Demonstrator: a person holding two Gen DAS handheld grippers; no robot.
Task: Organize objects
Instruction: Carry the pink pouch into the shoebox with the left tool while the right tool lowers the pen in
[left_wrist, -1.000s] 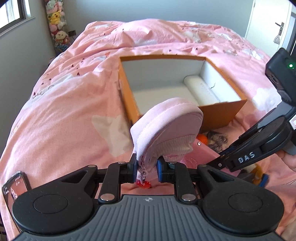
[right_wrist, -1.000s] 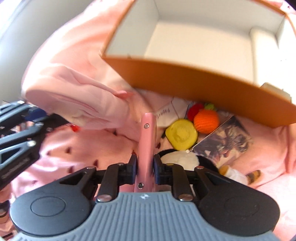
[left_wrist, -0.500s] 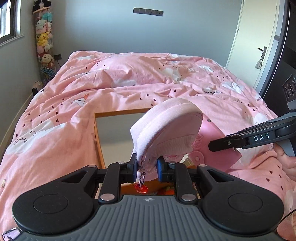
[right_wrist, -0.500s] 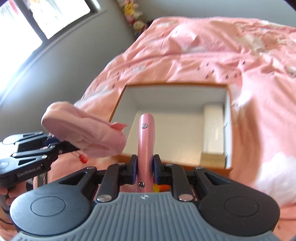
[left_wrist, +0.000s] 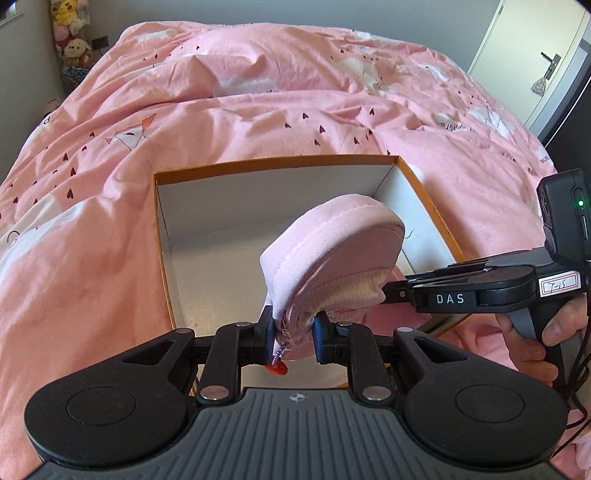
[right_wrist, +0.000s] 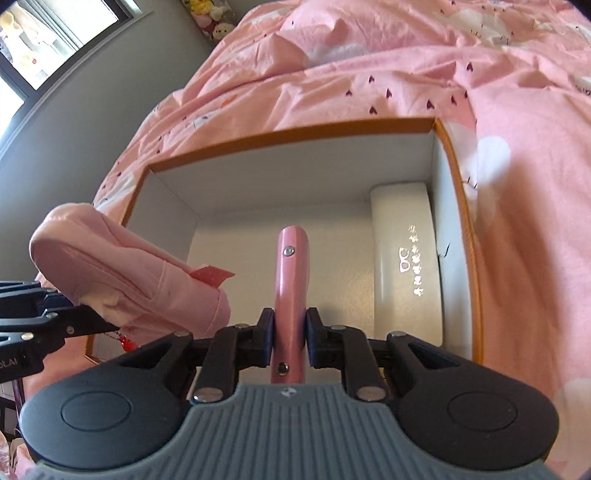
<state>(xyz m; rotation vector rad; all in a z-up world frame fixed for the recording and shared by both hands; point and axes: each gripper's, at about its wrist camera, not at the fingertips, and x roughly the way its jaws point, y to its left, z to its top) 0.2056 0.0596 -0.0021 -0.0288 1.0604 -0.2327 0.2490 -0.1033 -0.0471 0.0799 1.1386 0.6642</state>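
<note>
An orange box (left_wrist: 277, 164) with a white inside lies open on the pink bed. My left gripper (left_wrist: 293, 332) is shut on the zip end of a soft pink pouch (left_wrist: 332, 251). The pouch hangs over the box's near half, and a red charm (left_wrist: 277, 367) dangles under it. My right gripper (right_wrist: 290, 332) is shut on a flat pink case (right_wrist: 291, 266), held edge-on over the middle of the box (right_wrist: 295, 134). The pouch (right_wrist: 122, 266) and left gripper (right_wrist: 107, 326) show at the left of the right wrist view. The right gripper (left_wrist: 391, 293) reaches in from the right beneath the pouch.
A white glasses case (right_wrist: 402, 266) lies along the box's right wall. The rumpled pink duvet (left_wrist: 258, 103) surrounds the box. Plush toys (left_wrist: 72, 40) stand at the far left corner, a door (left_wrist: 546, 62) is far right, and a hand (left_wrist: 535, 332) holds the right gripper.
Both grippers moved forward with their loads, from the loose items in front of the box to above its open inside. Both grips stayed the same.
</note>
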